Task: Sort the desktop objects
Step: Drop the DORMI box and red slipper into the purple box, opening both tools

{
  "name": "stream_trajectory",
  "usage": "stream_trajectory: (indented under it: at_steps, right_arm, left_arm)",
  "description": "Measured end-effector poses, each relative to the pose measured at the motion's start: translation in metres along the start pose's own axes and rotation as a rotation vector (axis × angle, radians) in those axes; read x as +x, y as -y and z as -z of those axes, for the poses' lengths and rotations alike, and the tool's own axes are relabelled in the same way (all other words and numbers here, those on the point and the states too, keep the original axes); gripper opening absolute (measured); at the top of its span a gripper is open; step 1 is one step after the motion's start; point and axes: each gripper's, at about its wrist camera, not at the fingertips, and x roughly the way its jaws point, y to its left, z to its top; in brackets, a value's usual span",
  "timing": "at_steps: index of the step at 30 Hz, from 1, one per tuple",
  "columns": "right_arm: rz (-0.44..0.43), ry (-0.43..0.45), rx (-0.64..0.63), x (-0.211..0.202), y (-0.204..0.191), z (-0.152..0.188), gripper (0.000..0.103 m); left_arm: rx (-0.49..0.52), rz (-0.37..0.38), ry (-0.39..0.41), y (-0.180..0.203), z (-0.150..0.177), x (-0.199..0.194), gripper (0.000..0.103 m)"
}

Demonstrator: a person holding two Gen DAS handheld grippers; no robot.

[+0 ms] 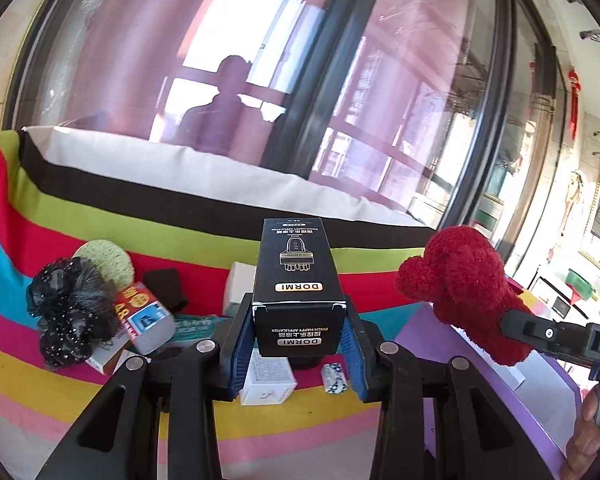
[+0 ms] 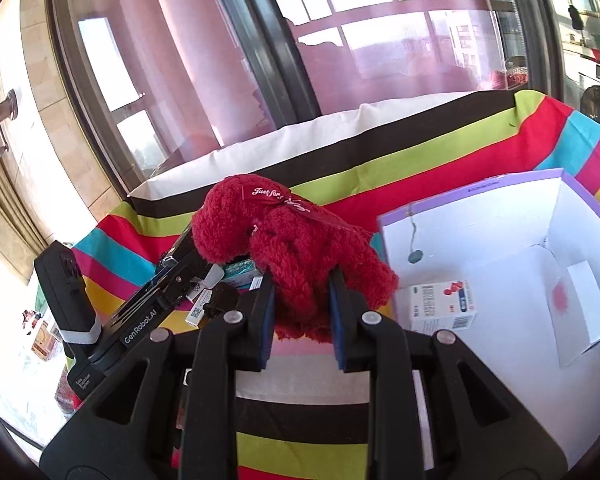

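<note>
Right wrist view, step in hand: the right gripper (image 2: pixel 302 314) is clenching a red plush toy (image 2: pixel 296 252) between its blue pads, holding it lifted just left of the purple-rimmed cardboard box (image 2: pixel 496 216); I judge the step to be carrying the toy into that box.
Doing it well: the plush is soft and is sagging past the pads, so it is worth keeping the squeeze firm, clearing the box's near wall before lowering, and releasing over bare floor rather than on the small white medicine carton (image 2: pixel 444 306) lying inside.
Left wrist view, other hand: the left gripper (image 1: pixel 296 348) is grasping a black DORMI applicator box (image 1: pixel 296 280) by its near end, held up well left of the cardboard box (image 1: pixel 496 364); it is stiff and smooth, so a level grip is mattering more than force.
Risk: both loads are hanging close together, so I would move one at a time toward the box.
Surface: a striped cloth (image 1: pixel 28 240) in red, green, blue, yellow and pink is covering the desk under the box.
Still unsorted, far left of the box: a black sequinned mesh scrunchie (image 1: pixel 66 312), a green round pad (image 1: pixel 108 260), a red-and-grey packet (image 1: pixel 144 318) and small white cartons (image 1: pixel 266 380).
Room: a large dark-framed window (image 2: pixel 268 80) is standing behind the box, reflecting a person's silhouette.
</note>
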Motion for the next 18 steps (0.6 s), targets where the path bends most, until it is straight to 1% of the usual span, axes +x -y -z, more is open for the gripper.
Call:
stream_trajectory:
  at_steps: [5,10,13,15,16,18]
  right_arm:
    - [0.035,0.030,0.061,-0.029,0.034,0.002,0.026]
    - [0.117,0.053,0.128,-0.049,0.074,0.005,0.026]
    - [0.163,0.075,0.182,-0.063,0.097,0.006,0.026]
    - [0.233,0.107,0.187,-0.073,0.106,0.005,0.026]
    - [0.247,0.117,0.206,-0.076,0.113,0.005,0.026]
    - [0.243,0.116,0.250,-0.078,0.124,0.006,0.026]
  left_arm:
    - [0.119,0.106,0.012,0.041,0.003,0.000,0.040]
    - [0.248,0.205,0.039,0.088,0.007,-0.015,0.040]
    - [0.298,0.242,0.014,0.113,0.009,-0.013,0.040]
    - [0.331,0.245,-0.018,0.131,0.011,-0.007,0.040]
    - [0.343,0.257,-0.032,0.138,0.011,-0.006,0.040]
    - [0.377,0.278,-0.052,0.154,0.013,-0.003,0.040]
